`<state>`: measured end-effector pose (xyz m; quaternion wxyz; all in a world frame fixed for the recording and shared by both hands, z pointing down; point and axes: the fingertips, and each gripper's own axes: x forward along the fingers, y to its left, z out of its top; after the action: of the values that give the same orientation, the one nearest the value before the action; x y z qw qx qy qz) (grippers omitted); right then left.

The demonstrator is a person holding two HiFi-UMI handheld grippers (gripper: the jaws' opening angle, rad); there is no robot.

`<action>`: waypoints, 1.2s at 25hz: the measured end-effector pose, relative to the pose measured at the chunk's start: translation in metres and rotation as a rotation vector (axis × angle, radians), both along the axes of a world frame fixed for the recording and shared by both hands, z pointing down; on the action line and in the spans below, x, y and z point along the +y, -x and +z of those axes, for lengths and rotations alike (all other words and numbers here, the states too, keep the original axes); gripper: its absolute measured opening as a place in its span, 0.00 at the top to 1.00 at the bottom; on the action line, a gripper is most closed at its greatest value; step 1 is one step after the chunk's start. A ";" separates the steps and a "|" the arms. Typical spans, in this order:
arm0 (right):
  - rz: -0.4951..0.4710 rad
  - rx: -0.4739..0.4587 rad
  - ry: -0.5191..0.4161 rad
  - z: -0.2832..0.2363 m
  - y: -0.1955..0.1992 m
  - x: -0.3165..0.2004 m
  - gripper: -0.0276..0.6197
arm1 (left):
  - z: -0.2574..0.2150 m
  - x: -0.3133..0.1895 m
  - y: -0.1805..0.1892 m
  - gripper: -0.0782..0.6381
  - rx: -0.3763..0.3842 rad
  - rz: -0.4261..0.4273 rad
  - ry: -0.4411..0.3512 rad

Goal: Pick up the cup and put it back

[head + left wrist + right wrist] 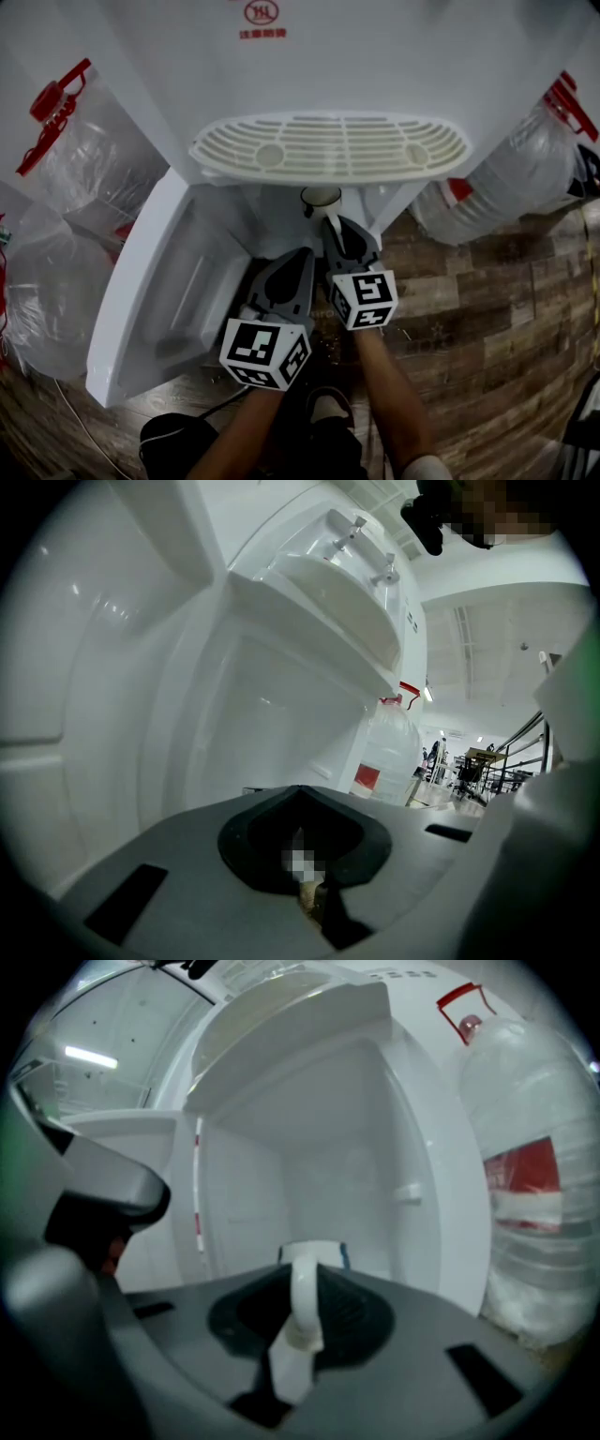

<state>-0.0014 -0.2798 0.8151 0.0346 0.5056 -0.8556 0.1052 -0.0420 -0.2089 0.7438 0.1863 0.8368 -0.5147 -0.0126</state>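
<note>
One cup, pinched by its handle in the right hand-held gripper, stands upright just before the open cabinet.

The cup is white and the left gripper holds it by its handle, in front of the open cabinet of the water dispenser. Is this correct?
One thing is wrong: the right gripper holds the cup by its handle, not the left gripper, which holds nothing. The right gripper view shows the handle between its jaws. The rest stands.
</note>
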 end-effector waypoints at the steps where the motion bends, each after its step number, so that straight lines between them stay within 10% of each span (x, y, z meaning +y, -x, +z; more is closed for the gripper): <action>1: 0.004 0.002 -0.003 0.001 0.000 -0.001 0.85 | 0.002 0.000 -0.001 0.88 0.002 0.002 0.007; 30: 0.026 0.103 0.005 0.018 -0.005 0.010 0.85 | 0.013 -0.011 -0.009 0.88 0.024 -0.005 0.026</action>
<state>0.0033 -0.2702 0.8331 0.0784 0.5212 -0.8459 0.0815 -0.0328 -0.2195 0.7570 0.2032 0.8329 -0.5145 -0.0166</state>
